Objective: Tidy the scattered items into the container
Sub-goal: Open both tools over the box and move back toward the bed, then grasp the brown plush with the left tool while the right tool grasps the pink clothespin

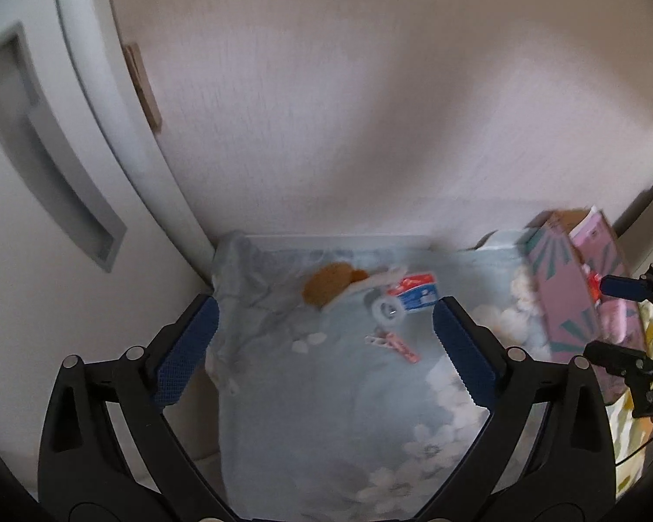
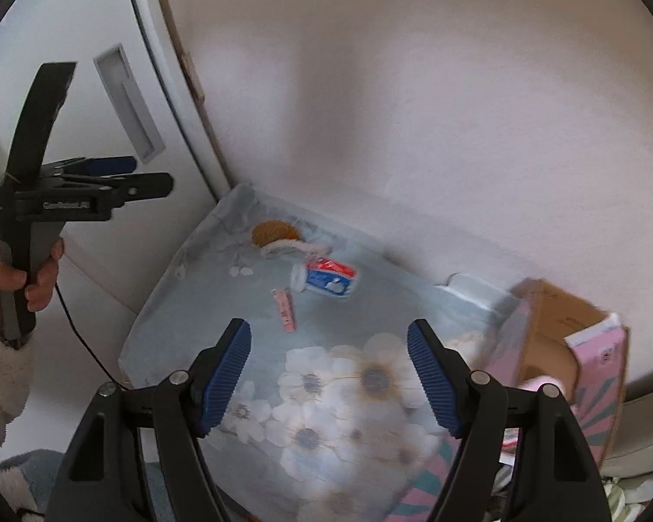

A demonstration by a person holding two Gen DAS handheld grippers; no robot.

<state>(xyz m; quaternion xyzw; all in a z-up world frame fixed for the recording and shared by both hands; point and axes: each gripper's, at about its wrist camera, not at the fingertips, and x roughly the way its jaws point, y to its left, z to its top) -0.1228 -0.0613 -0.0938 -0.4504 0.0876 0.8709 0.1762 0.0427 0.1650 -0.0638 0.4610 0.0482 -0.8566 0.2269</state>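
Scattered items lie on a pale blue floral bedcover [image 1: 326, 413] near the wall. They are a brown and white plush item [image 1: 326, 285] [image 2: 274, 232], a red, white and blue tube with a white cap [image 1: 413, 296] [image 2: 326, 278], and a small pink packet [image 1: 396, 346] [image 2: 285, 309]. An open pink cardboard box [image 1: 561, 287] [image 2: 596, 361] stands at the right with pink things inside. My left gripper [image 1: 326, 348] [image 2: 152, 174] hangs open above the cover, short of the items, holding nothing. My right gripper [image 2: 328, 374] [image 1: 598, 317] is open and empty too, beside the box.
A white wall [image 2: 413, 108] backs the bed. A white door with a recessed handle [image 1: 56, 165] [image 2: 126, 108] closes the left side. A hand in a fluffy sleeve [image 2: 30, 282] holds the left gripper's handle. Green patterned bedding [image 1: 631, 435] lies at far right.
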